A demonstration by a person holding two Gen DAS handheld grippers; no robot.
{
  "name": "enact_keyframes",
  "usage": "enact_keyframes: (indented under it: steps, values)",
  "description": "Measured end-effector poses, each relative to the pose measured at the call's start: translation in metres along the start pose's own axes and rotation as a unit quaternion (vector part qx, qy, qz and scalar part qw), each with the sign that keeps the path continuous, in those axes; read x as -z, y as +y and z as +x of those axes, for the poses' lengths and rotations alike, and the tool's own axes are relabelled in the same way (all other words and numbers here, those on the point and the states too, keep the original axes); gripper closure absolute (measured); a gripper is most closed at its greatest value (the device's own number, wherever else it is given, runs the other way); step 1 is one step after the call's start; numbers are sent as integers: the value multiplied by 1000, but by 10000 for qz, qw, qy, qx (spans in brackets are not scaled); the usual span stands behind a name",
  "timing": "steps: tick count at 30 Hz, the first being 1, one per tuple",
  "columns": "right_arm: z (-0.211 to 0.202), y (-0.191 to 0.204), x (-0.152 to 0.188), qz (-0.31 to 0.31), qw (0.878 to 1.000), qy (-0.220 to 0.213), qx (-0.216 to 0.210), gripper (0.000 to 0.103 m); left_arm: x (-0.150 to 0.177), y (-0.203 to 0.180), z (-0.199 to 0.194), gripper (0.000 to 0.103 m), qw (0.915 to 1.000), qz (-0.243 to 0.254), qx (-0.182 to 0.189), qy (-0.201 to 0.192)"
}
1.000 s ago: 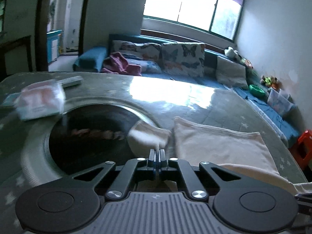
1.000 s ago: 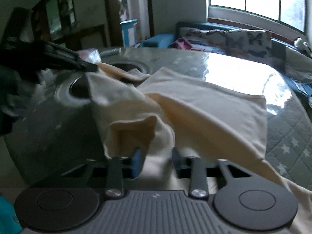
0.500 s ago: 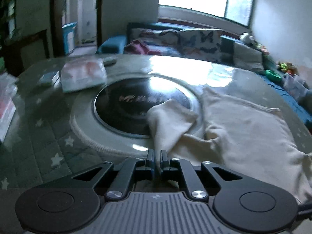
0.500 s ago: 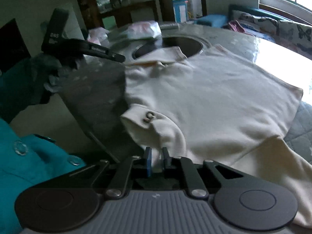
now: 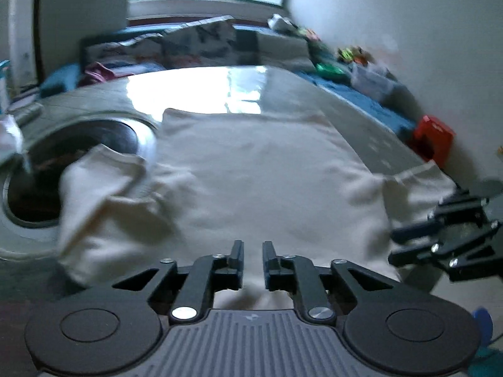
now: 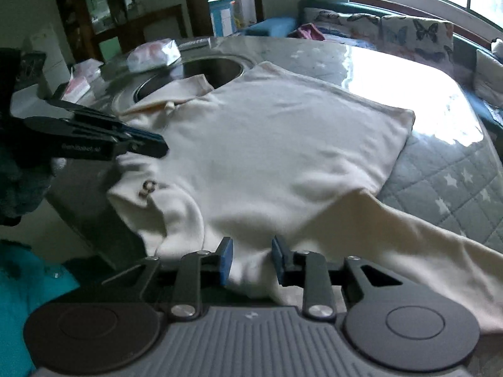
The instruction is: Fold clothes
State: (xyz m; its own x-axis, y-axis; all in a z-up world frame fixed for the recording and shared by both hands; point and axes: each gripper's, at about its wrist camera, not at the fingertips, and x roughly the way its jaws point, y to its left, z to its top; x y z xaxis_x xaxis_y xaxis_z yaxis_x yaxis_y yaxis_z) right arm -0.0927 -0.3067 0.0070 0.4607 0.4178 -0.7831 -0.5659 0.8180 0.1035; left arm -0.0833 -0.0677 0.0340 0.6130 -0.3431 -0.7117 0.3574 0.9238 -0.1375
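Note:
A cream shirt (image 5: 261,169) lies spread on the round table (image 5: 195,89), its body flat and one sleeve (image 5: 103,176) lying over the dark round inset. In the right wrist view the shirt (image 6: 283,144) shows a small "5" mark (image 6: 148,188) near the front edge and a sleeve (image 6: 424,238) trailing right. My left gripper (image 5: 252,259) is open just above the shirt's near hem. My right gripper (image 6: 251,256) is open with shirt cloth lying between its fingers. Each gripper shows in the other's view, the right (image 5: 408,245) and the left (image 6: 147,146).
A dark round inset (image 6: 207,70) sits in the table at the left. Wrapped packets (image 6: 154,55) lie beyond it. A sofa with butterfly cushions (image 6: 418,33) runs along the far window wall. A red stool (image 5: 432,136) stands at the right of the table.
Both grippers have let go of the shirt and opened. The shirt now lies flat on the table. My left gripper has swung to the right, toward the shirt's body.

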Motion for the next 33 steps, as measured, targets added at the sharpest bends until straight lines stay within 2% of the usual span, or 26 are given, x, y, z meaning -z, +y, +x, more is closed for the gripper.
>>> enact_keyframes:
  steps: [3,7,10,14,20,25,27,33]
  values:
    - [-6,-3,-5,-81,9999,-100,26,70,3,-1,4,86,9998,96,65,135]
    - [-8,-14,-20,-1,9991,-405,139,68,-10,7,4,84,10000,-22,75,35]
    - [2,-24,-32,94,9982,-542,221,66,-24,15,8,75,9997,-193,-67,-141]
    - [19,-39,-42,267,9980,-533,231,65,-41,31,22,74,9985,-438,-218,-258]
    - [39,-59,-47,471,9976,-321,386,64,-58,52,43,73,9967,-737,-289,-167]
    - [50,-74,-63,447,9970,-343,525,63,-63,54,61,70,9972,-677,-312,-65]
    - [59,-83,-71,414,9966,-339,619,61,-64,55,64,64,9974,-611,-368,-123]
    - [79,-119,-92,581,9930,-461,923,60,-67,67,65,60,9963,-713,-430,-196]
